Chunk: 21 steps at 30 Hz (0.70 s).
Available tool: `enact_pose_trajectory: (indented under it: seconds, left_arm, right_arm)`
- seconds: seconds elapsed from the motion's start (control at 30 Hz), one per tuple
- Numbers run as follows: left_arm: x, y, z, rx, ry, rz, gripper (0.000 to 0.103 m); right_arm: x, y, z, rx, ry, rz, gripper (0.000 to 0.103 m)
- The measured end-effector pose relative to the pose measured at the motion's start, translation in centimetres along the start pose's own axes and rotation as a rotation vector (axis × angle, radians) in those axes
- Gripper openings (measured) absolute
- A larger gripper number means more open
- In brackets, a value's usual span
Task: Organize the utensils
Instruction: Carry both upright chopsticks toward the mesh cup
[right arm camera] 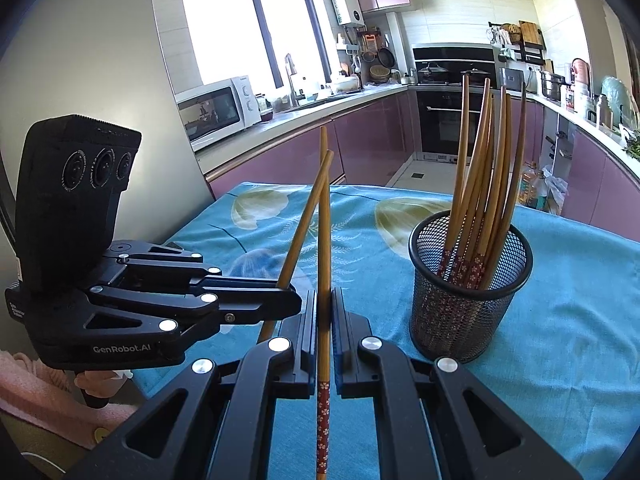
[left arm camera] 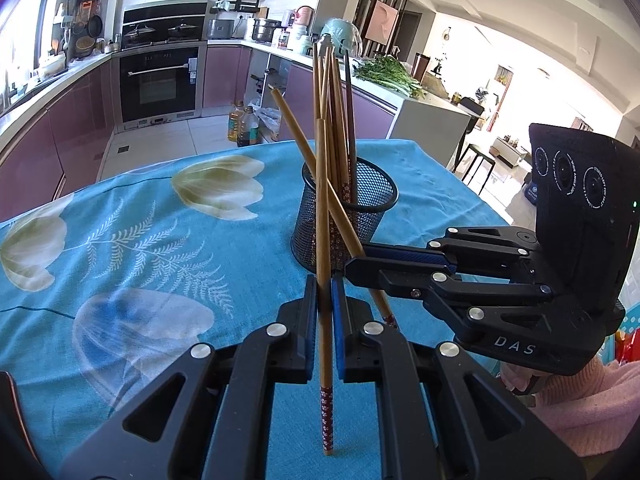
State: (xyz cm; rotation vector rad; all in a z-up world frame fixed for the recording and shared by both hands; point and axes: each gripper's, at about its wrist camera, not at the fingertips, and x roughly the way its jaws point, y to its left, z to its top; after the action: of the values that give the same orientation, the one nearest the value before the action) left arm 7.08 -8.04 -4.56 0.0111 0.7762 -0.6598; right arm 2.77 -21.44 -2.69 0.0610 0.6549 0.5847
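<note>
Just in front of the black mesh cup (left arm camera: 345, 216), above the blue flowered tablecloth (left arm camera: 140, 248), two chopsticks were held, one in each gripper. A chopstick (left arm camera: 323, 264) was clamped upright between the blue pads of the left gripper (left arm camera: 323, 304), its red patterned end pointing down below the fingers. A second chopstick (left arm camera: 316, 184) was gripped by the right gripper (left arm camera: 362, 266), tilted so that its plain upper end leaned away to the left of the cup, and the two sticks were seen crossing in the left wrist view. In the right wrist view, the right gripper (right arm camera: 324, 312) was shown closed on its chopstick (right arm camera: 323, 248), with the left gripper (right arm camera: 288, 298) just to the left of it, clamped on the other stick (right arm camera: 306, 220). Inside the cup (right arm camera: 472, 280), a bundle of chopsticks (right arm camera: 486, 184) stood with the patterned ends down and the plain ends fanned upward. Behind the cup, purple kitchen cabinets (right arm camera: 372, 136) and a black oven (right arm camera: 444, 120) were visible.
</note>
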Motion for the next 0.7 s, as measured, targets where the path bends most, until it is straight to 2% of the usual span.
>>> enact_pose_trajectory:
  seconds: [0.7]
  left_arm:
    - [-1.1,-0.2,0.6,0.001,-0.033,0.010,0.008]
  right_arm:
    - [-1.7,-1.5,0.5,0.039,-0.059,-0.045,0.006]
